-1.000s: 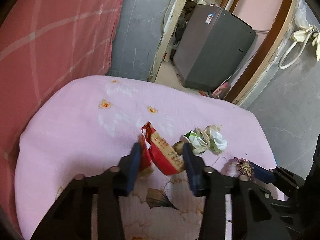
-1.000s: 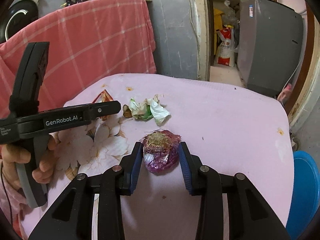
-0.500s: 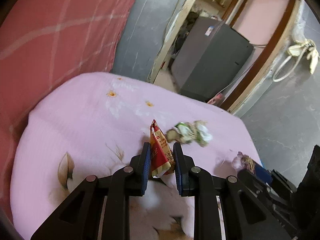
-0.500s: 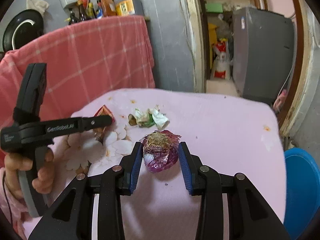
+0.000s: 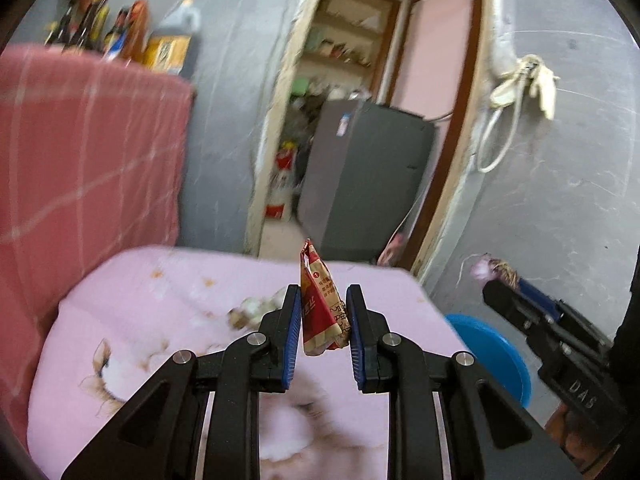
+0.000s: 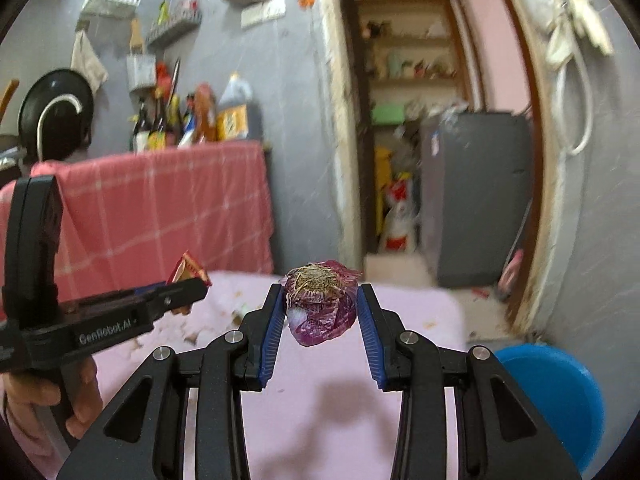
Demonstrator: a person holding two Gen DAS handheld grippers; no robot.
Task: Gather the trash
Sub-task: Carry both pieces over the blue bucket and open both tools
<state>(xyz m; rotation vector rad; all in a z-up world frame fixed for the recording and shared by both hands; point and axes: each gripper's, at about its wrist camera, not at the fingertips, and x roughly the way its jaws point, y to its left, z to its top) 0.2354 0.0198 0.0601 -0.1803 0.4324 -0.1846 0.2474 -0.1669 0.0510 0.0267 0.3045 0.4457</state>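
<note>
My left gripper [image 5: 323, 312] is shut on a red and yellow snack wrapper [image 5: 320, 308] and holds it up above the pink table [image 5: 160, 312]. The wrapper also shows in the right wrist view [image 6: 188, 270]. My right gripper [image 6: 320, 312] is shut on a purple onion piece [image 6: 322, 306] with dry roots on top, lifted above the table [image 6: 420, 320]. The onion piece also shows at the right of the left wrist view [image 5: 490, 272]. A crumpled white and green wad of paper [image 5: 256, 308] lies blurred on the table beyond the left gripper.
A blue bin [image 6: 556, 404] stands on the floor right of the table; it also shows in the left wrist view [image 5: 492, 356]. A pink checked cloth [image 6: 168, 208] covers a counter with bottles behind. A grey appliance [image 5: 368, 176] stands in the doorway.
Both grippers have risen off the table with their loads. The left gripper closed on the wrapper a second ago and lifted it. The views now tilt up toward the wall.
</note>
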